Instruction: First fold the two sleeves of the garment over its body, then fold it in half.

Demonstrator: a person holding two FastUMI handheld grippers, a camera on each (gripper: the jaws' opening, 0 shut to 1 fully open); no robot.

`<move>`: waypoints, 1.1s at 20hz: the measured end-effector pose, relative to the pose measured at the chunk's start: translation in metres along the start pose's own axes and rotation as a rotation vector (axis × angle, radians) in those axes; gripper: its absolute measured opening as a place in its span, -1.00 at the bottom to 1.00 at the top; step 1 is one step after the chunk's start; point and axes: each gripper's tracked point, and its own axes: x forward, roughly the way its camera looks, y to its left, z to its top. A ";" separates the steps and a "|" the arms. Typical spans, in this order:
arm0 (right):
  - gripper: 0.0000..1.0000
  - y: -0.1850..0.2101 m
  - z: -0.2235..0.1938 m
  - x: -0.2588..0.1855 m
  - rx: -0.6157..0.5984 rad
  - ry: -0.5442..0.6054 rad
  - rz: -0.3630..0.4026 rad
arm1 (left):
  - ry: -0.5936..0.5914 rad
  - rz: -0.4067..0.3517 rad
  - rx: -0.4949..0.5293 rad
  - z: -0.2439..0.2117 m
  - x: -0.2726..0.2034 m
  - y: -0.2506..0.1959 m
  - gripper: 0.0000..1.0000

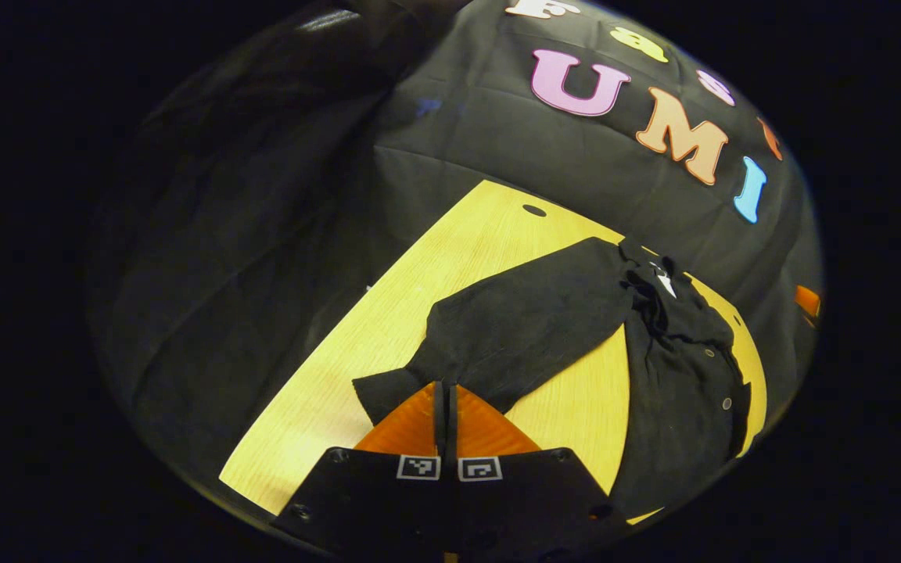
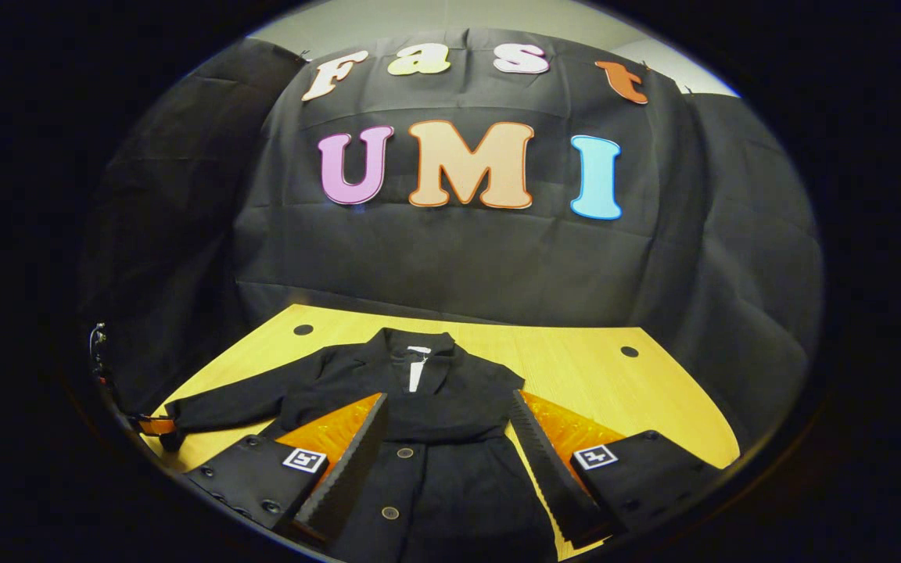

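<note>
My left gripper (image 1: 446, 407) has its fingers pressed together right at the cuff of the black, soft-cloth jacket (image 1: 576, 336) with its row of round buttons. The cuff edge of the long black sleeve (image 1: 525, 324) lies at the fingertips, so I judge the cloth is pinched between them, though the contact itself is hidden. That makes sense: the cuff gives me the whole sleeve to swing over the body, which lies off beyond the fingers and to their right.

My right gripper (image 2: 446, 438) hangs above the jacket's front with its fingers spread wide and nothing between them but the button placket below. I'd say it's parked there to pin the body, or to wait its turn on the other sleeve, which I can't make out from here.

In the right gripper view, the held sleeve stretches away to the left of the fingers, and the other gripper shows at its end.

The pale yellow wood-grain tabletop (image 2: 591, 383) is flat and smooth, with two small dark round holes (image 2: 629, 352) near its far edge. Behind it hangs the black cloth booth wall (image 2: 450, 258); a strip of pale room wall shows above it.
</note>
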 end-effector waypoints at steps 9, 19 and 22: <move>0.97 -0.034 0.002 -0.017 0.015 -0.029 -0.020 | -0.120 -0.055 0.028 0.071 0.003 -0.047 -1.00; 0.97 -0.080 -0.005 -0.027 0.072 -0.043 -0.029 | -0.303 -0.181 0.120 0.162 0.003 -0.153 -1.00; 0.96 -0.100 -0.007 -0.031 0.087 -0.045 -0.049 | -0.315 -0.217 0.156 0.172 0.006 -0.183 -1.00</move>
